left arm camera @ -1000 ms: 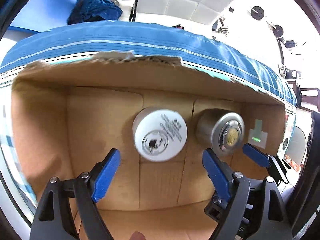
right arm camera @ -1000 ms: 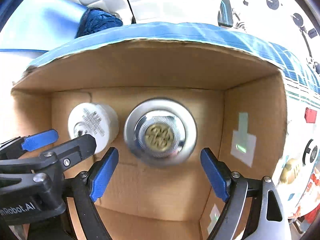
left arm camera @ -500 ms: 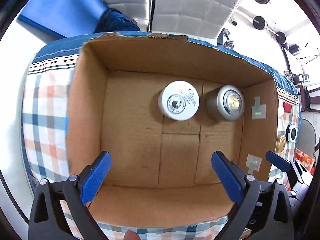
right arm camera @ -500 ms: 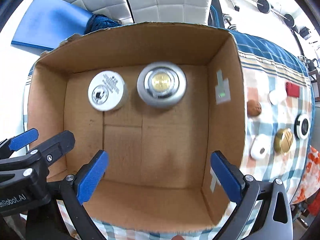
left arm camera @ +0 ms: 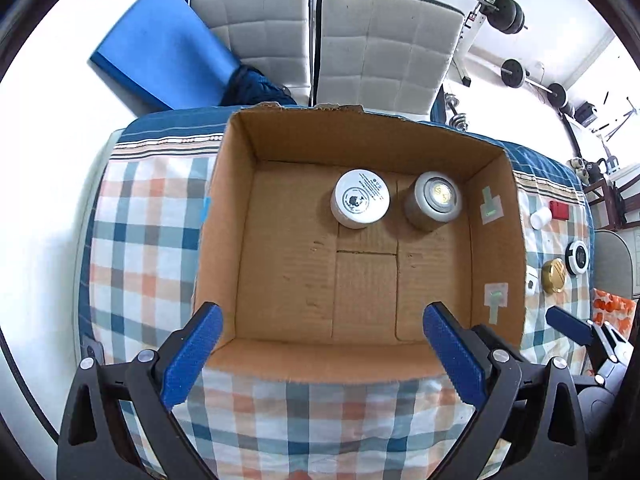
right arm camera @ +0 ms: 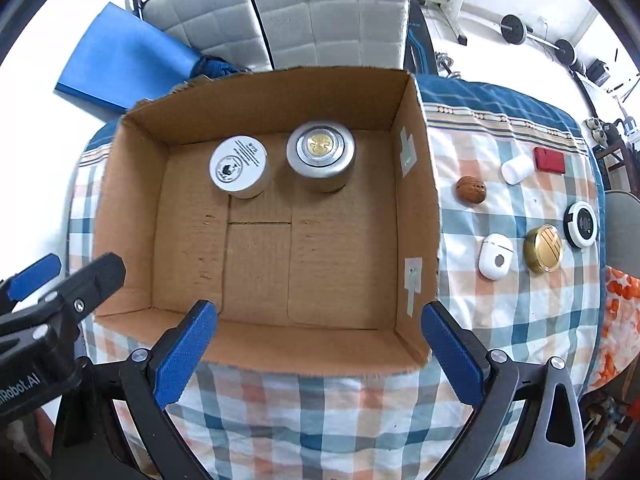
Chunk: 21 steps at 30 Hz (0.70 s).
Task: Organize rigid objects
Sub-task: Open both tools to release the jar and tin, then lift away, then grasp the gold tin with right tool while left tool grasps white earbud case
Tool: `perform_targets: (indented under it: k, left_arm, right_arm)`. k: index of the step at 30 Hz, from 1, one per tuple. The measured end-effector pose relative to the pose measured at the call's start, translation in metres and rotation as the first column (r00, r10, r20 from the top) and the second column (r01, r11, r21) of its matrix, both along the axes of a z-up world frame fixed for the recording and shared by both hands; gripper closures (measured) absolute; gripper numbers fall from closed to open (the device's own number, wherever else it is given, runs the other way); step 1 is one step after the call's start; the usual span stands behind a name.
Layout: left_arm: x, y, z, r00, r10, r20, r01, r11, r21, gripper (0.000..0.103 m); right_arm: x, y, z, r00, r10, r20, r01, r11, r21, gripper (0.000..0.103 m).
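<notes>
With both my claws spread and empty above the near rim of the box point(right arm camera: 416, 208), the next pick lies ahead and right of my right claw point(right arm camera: 316, 354). I would centre the fingers on one item and close squarely. Two jars stand ahead inside, by the far wall: white jar point(right arm camera: 239, 168), silver jar point(right arm camera: 321, 154). Outside, six items: walnut point(right arm camera: 471, 189), white case point(right arm camera: 496, 255), gold lid point(right arm camera: 543, 249), white cap point(right arm camera: 517, 169), red block point(right arm camera: 549, 159), ring point(right arm camera: 581, 224). My left claw point(left arm camera: 320, 354) idles.
</notes>
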<state>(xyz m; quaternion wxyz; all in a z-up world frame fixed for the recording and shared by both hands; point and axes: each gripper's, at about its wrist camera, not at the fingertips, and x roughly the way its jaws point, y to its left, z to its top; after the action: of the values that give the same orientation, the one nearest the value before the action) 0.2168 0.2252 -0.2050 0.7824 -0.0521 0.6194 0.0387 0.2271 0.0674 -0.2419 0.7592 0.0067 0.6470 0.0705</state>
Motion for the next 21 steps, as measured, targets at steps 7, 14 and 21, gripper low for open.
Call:
perform_targets:
  k: [7,14,21]
  left_arm:
    - [-0.022,-0.013,0.028,0.999,-0.005,0.052,0.004,1.000,0.017,0.000]
    - [-0.029,-0.039,0.052,0.995,-0.020,0.098,0.018,1.000,0.023,0.000]
    - [-0.017,-0.097,0.066,0.989,-0.086,0.120,0.088,0.996,-0.005,0.000]
  right_arm:
    - [-0.024,-0.012,0.028,0.999,0.011,0.032,-0.012,0.999,0.047,0.000]
    - [-0.033,-0.042,0.044,0.999,-0.020,0.036,0.016,0.994,0.106,0.000]
    - [-0.029,-0.105,0.052,0.997,-0.075,0.029,0.071,0.989,0.126,0.000]
